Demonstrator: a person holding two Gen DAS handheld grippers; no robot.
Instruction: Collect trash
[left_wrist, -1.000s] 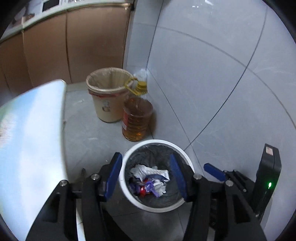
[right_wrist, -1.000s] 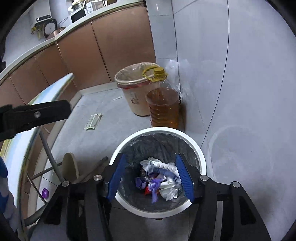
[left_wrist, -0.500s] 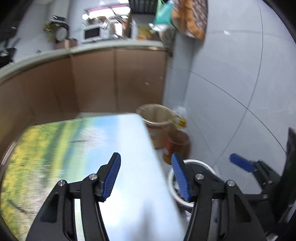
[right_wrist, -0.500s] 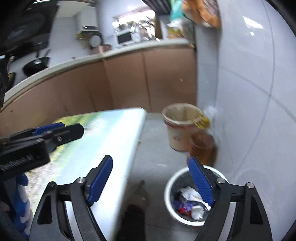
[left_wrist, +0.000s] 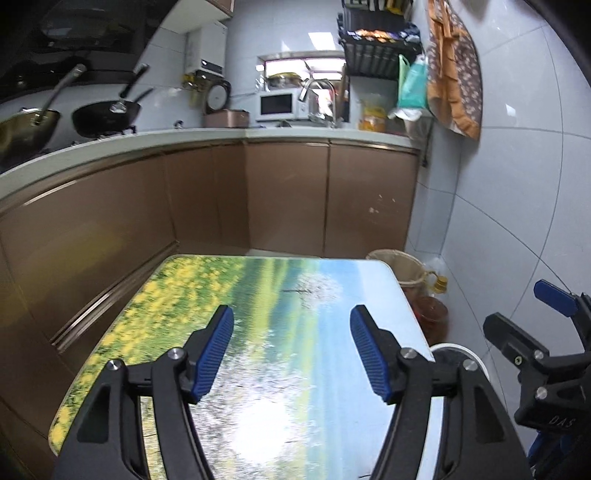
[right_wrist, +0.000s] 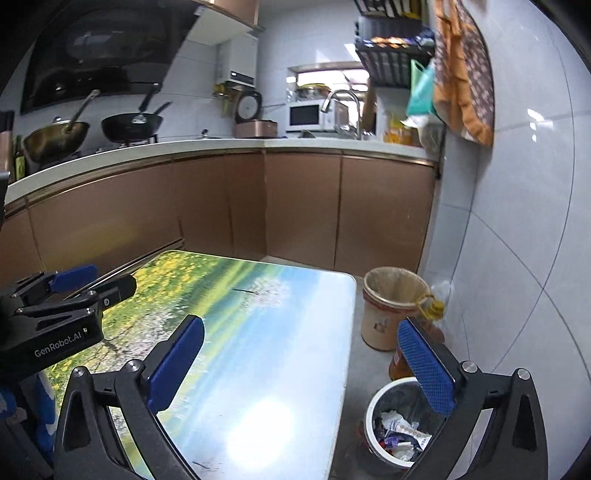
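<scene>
Right wrist view: right gripper (right_wrist: 299, 363) fingers spread wide, holding nothing, raised over the worktop (right_wrist: 258, 350) edge. White trash bin (right_wrist: 397, 424) with wrappers inside sits on the floor, below and right of these fingers, just beside the oil bottle (right_wrist: 400, 363). Left gripper (left_wrist: 291, 350) also spread and unloaded, above the worktop middle. No trash visible on the worktop. Right hand is nearer the bin.
</scene>
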